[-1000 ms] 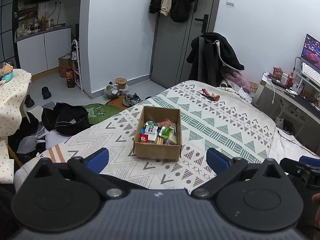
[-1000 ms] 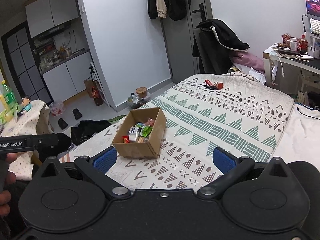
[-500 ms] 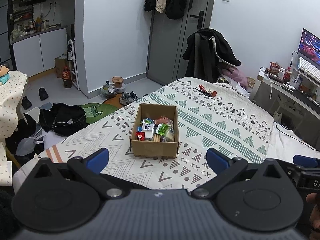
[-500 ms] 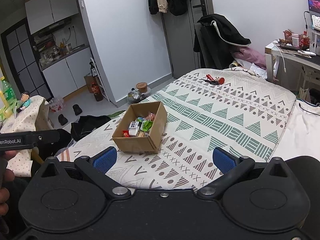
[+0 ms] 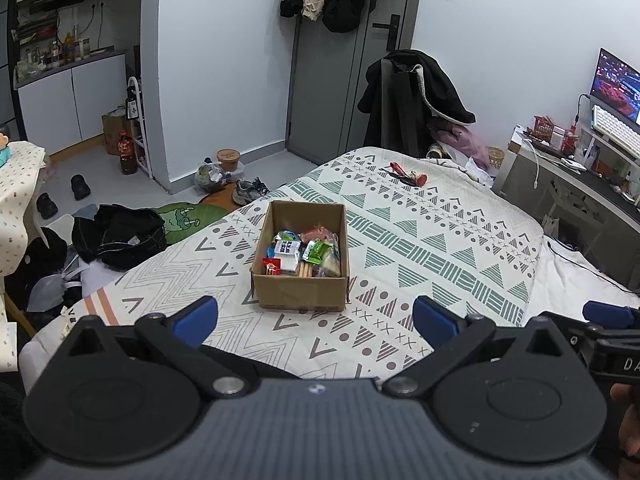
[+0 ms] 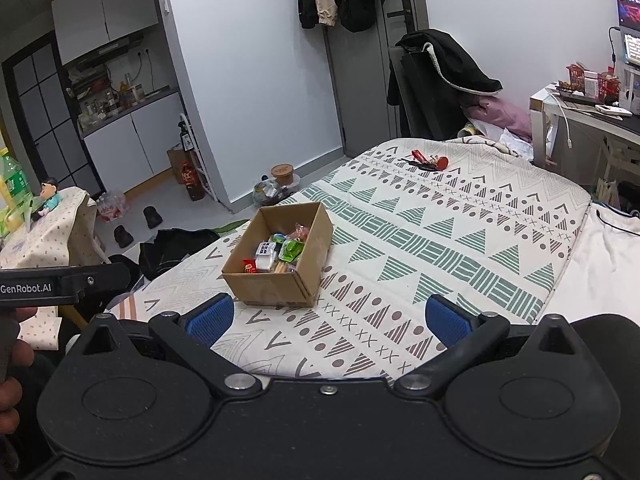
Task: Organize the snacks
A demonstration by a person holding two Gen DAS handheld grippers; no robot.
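Both tongs (image 5: 316, 320) (image 6: 328, 320) spread, empty; snack box (image 5: 301, 280) on bed.

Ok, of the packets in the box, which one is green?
The bright green packet in the cardboard box, right of the white packet with blue print and in front of the pinkish-red one. No other wrapper is that green.

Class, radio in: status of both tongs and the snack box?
Left tongs open, empty. Right tongs open, empty. Box on bed, snacks inside. Nothing between.
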